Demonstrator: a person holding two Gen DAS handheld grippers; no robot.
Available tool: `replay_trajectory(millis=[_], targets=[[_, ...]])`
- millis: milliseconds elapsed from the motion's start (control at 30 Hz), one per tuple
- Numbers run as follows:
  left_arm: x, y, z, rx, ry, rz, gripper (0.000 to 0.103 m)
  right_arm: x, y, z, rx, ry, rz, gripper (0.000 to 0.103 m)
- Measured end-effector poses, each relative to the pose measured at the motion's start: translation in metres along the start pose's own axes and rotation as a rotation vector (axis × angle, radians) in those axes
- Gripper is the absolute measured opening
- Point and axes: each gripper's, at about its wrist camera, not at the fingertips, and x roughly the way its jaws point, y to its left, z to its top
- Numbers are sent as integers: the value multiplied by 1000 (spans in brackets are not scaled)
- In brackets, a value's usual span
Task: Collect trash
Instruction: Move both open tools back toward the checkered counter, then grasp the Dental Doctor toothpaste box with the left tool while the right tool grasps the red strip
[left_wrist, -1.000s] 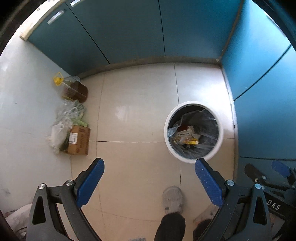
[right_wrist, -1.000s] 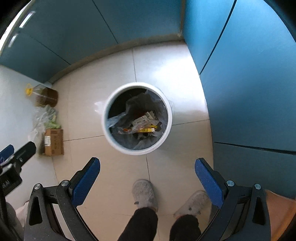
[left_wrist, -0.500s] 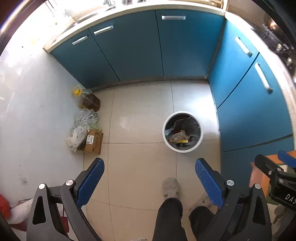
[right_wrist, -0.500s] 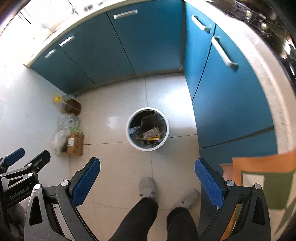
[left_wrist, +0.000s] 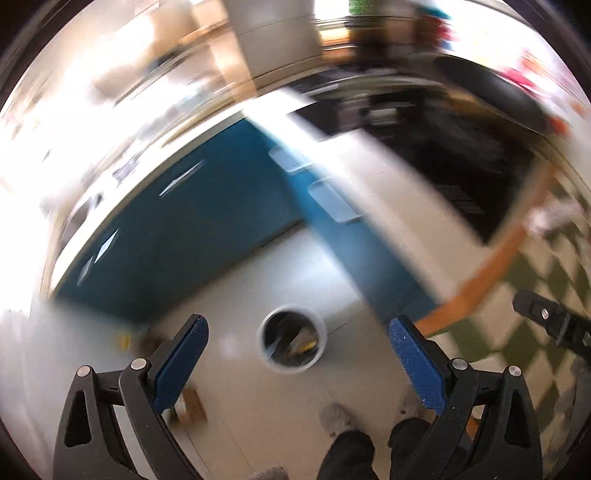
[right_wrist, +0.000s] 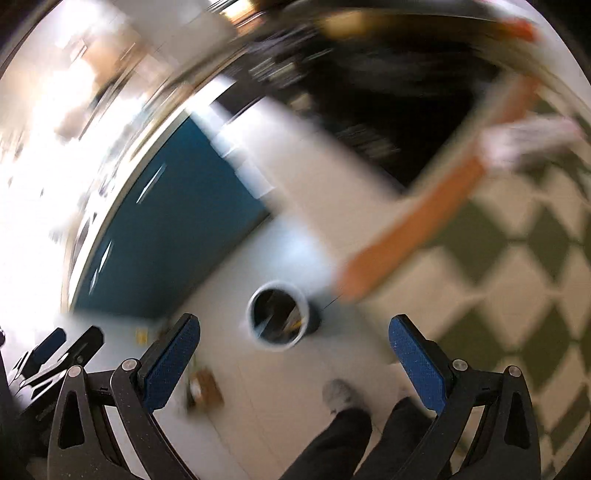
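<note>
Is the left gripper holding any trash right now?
No. In the left wrist view the left gripper has its jaws wide apart with nothing between them, only the white trash bin on the floor beyond.

1. One white trash bin (left_wrist: 292, 343) on the floor, trash inside too blurred to count.
2. Two grippers: left gripper (left_wrist: 297, 363), right gripper (right_wrist: 294, 356).
3. Two grey slippers (left_wrist: 335, 420).
4. One cardboard box (right_wrist: 204, 387), probably, through the smear.
5. One checkered cloth (right_wrist: 517, 295).
</note>
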Motion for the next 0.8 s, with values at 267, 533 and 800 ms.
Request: replay_trajectory(millis=[267,533,800], targets=[[-15,-225,79,487,-80,-102,100,-80,-254,2,530,-154,-197,103],[30,-373,110,750,34,-178,100,-88,-416,2,846,-206,-182,103],[91,-426,127,895,101,-90,100,-77,-443,28,830,-197,-180,99]])
